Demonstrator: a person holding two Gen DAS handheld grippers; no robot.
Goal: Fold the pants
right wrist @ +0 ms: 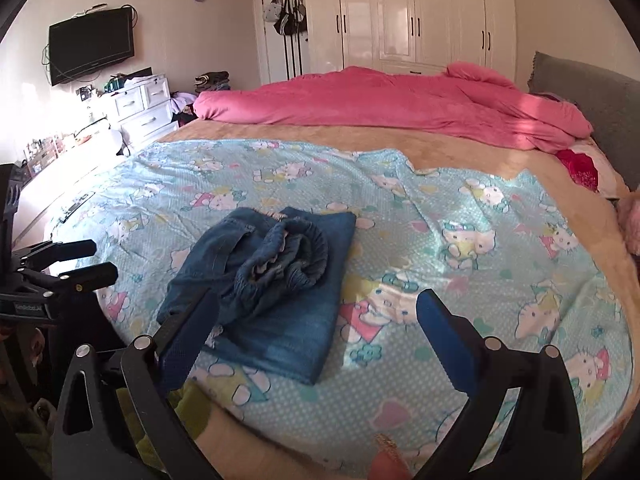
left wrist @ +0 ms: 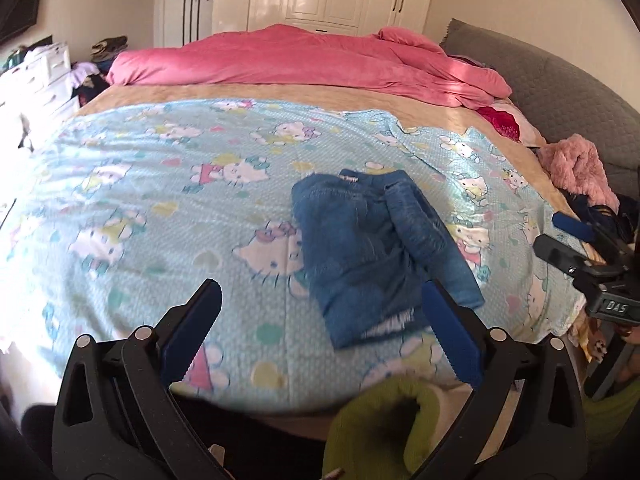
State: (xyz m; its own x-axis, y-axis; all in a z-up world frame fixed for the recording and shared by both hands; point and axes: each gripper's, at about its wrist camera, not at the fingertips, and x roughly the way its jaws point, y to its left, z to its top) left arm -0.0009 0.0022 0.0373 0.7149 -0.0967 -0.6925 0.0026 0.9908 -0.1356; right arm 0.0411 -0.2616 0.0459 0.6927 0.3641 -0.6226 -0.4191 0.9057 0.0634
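A pair of blue denim pants [left wrist: 372, 248] lies folded into a compact bundle on the light blue cartoon-print sheet [left wrist: 160, 184]. In the right wrist view the pants [right wrist: 272, 292] show the bunched elastic waistband on top. My left gripper [left wrist: 322, 300] is open and empty, held back above the bed's near edge, with the pants ahead and to the right between its fingers. My right gripper [right wrist: 312, 312] is open and empty, with the pants just ahead of its left finger. The right gripper also shows at the right edge of the left wrist view [left wrist: 560, 236], and the left gripper at the left of the right wrist view [right wrist: 84, 260].
A pink duvet [right wrist: 400, 104] is bunched along the far side of the bed. A grey headboard [right wrist: 600, 100] stands at the right, with a pink fluffy garment [left wrist: 580, 168] near it. White drawers [right wrist: 140, 108], a wall TV [right wrist: 92, 46] and wardrobes [right wrist: 420, 12] line the room.
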